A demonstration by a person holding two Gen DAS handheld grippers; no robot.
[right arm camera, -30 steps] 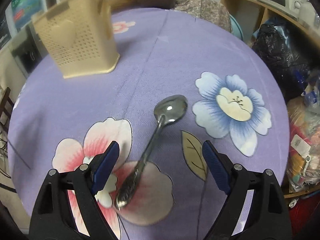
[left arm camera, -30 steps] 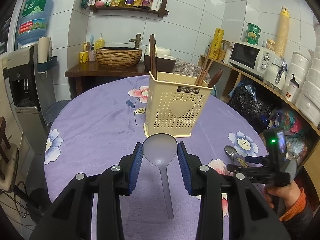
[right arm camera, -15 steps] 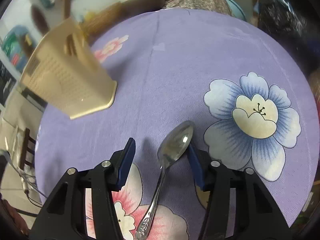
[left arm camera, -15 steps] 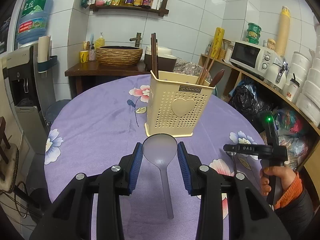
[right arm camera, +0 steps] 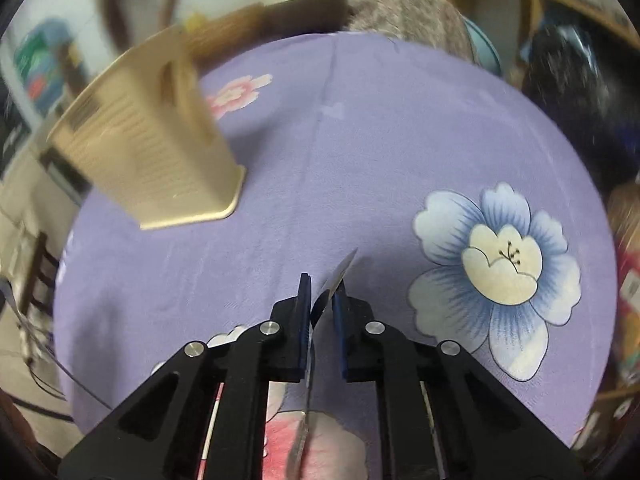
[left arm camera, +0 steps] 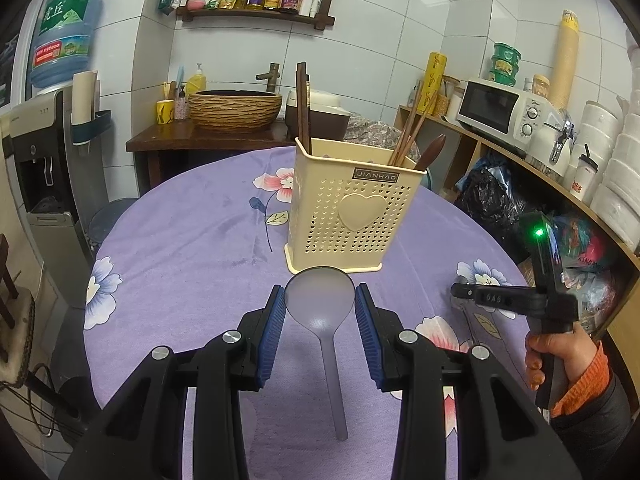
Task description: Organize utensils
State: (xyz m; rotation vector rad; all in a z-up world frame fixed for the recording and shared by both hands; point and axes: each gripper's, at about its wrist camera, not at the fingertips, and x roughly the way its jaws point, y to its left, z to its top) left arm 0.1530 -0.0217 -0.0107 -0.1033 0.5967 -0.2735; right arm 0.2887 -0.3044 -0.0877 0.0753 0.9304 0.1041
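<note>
In the left wrist view, your left gripper is pinching the translucent ladle by its bowl, blue pads pressing both sides and the handle trailing back between the arms. The cream holder is standing just ahead on the purple cloth, with chopsticks sticking up from it. Your right gripper is hovering off to the right. In the right wrist view, your right gripper is nearly closed, clamping the metal spoon turned on edge, while the holder is sitting ahead to the left, blurred.
</note>
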